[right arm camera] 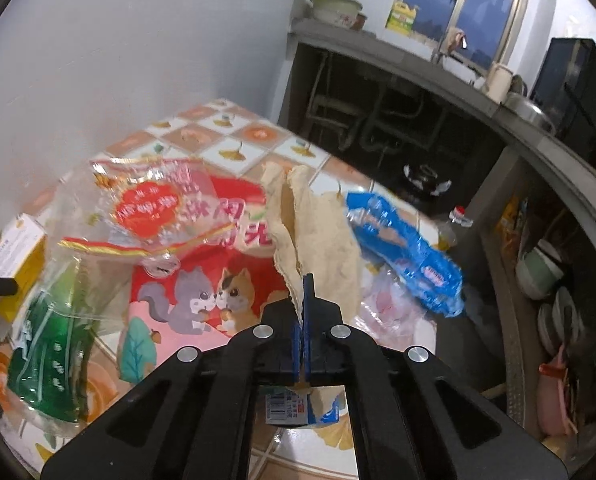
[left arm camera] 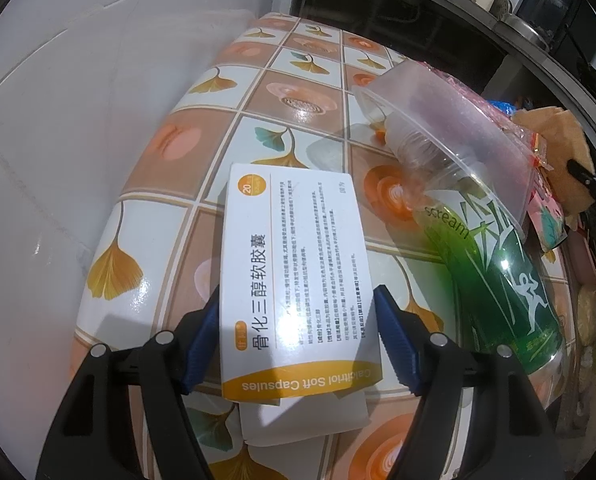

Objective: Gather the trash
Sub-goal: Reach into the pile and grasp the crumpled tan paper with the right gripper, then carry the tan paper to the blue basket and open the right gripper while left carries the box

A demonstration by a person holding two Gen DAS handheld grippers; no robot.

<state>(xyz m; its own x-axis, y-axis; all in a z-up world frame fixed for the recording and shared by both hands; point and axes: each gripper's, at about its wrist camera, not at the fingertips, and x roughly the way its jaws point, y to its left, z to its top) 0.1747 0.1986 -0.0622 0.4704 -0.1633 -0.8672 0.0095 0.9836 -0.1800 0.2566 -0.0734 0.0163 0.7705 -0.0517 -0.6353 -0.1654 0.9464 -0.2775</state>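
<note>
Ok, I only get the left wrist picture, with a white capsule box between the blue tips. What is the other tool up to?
Observer: The right tool is shut on a crumpled tan paper, which sticks up past its tips.
Operator: And that pink corner behind the clear tub, what is it?
Observer: It belongs to a red snack bag printed with two cartoon squirrels.
Operator: Is there anything I can't see at all?
Observer: Yes, a small carton, blue and white with a barcode, shows just below that tool.
</note>
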